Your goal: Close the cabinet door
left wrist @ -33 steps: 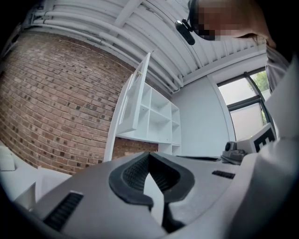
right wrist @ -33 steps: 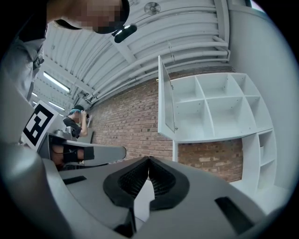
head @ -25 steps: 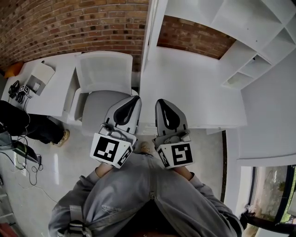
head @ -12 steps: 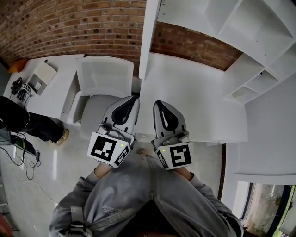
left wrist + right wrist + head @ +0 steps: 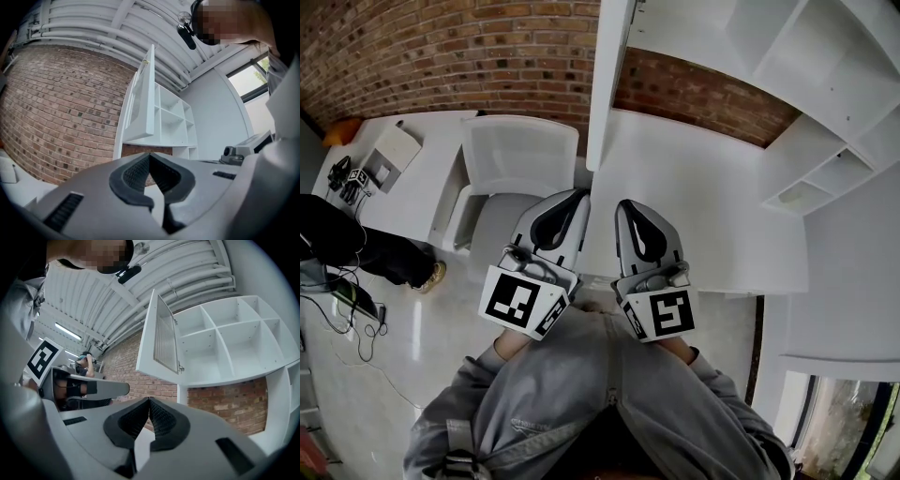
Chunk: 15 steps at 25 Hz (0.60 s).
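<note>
While the person is holding both tools side by side in front of a grey-clothed body, the cabinet door (image 5: 602,84) is standing wide open, showing edge-on at twelve o'clock from the tools in the head view and well apart from them. It is swinging out from the left edge of the white cabinet (image 5: 787,56), whose open shelves are sitting at about two o'clock. The left gripper (image 5: 577,195) is pointing toward the door with its fingers (image 5: 133,173) pressing fully together and gripping nothing. The right gripper (image 5: 623,204) is lying just beside it at three o'clock, its fingers (image 5: 133,420) likewise meeting at the tips and carrying nothing. Under the cabinet, a white table (image 5: 694,197) is stretching out at one o'clock from the tools, and a white chair (image 5: 511,155) is standing at eleven o'clock against the brick wall (image 5: 441,47). In the right gripper view the door's ribbed panel is hanging at twelve o'clock above the closed tips.
</note>
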Tool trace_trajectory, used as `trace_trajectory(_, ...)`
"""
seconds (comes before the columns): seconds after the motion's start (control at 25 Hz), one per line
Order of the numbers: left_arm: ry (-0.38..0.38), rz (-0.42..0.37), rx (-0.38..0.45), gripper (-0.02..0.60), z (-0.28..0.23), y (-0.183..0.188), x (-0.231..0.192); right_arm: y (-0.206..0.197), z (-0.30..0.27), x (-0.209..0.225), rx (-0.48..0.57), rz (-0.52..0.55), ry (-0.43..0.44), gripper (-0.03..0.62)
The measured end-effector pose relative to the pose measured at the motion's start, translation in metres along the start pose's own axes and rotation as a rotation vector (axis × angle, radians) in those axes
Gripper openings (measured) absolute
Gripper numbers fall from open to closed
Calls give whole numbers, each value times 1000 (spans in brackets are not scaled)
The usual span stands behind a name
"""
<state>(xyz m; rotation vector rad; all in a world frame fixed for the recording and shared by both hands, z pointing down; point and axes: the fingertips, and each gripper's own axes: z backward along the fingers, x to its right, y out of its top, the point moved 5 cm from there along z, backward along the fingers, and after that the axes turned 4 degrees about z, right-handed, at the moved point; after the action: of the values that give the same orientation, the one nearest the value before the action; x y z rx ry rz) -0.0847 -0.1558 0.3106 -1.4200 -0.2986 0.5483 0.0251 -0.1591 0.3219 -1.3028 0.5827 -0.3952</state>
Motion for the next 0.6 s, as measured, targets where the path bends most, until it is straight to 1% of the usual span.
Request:
trace_trajectory(0.16,-8,-31,3,6,-2,12,-5,15,-6,2,1,45,-21,26)
trace_trajectory(0.32,-19,-48,7,6,-1,20,-7,29,-10,5,20,58,-37,26)
trace_trajectory(0.44,-18,-62,29,6,0,33,-9,44,-14,7,47,65,-58,26)
trace_trajectory(0.6,-30,-88,69,6,0,52,-8,65,-17,10,84,102,-79,26)
